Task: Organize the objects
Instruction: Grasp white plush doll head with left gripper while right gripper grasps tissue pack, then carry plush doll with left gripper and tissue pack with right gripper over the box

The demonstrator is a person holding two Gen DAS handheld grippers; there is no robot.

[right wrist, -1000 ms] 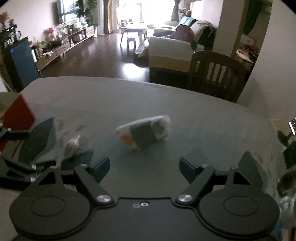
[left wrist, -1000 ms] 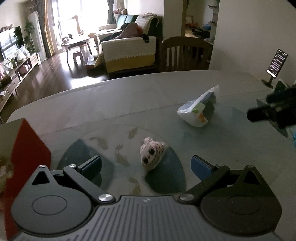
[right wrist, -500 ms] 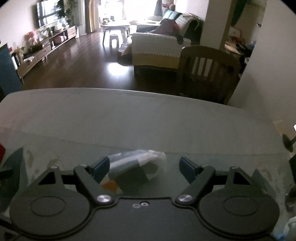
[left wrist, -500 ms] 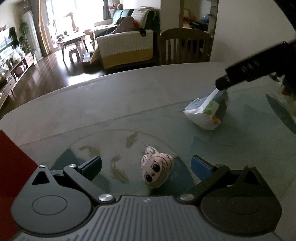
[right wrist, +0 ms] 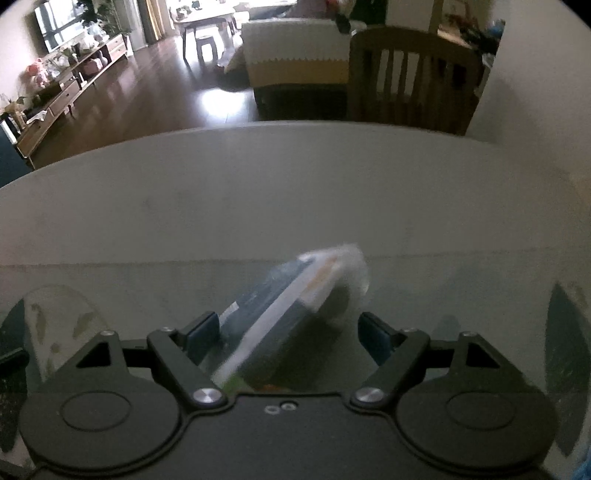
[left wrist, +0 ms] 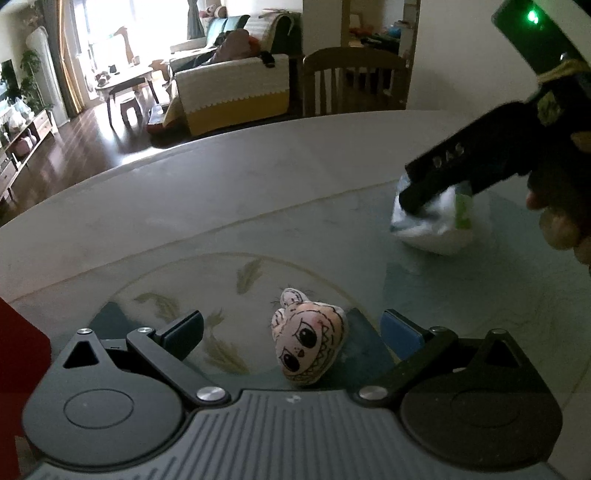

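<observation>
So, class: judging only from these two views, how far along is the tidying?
Nothing looks put away yet. In hand: the open right gripper straddles the white plastic-wrapped packet without clamping it. Left: the small plush face toy lies untouched on the glass table between the open left gripper fingers.

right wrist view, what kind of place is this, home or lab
Most likely a home, an open living and dining room: a sofa with a cream and yellow throw, a wooden dining chair at the table, and a TV above a low cabinet.
</observation>
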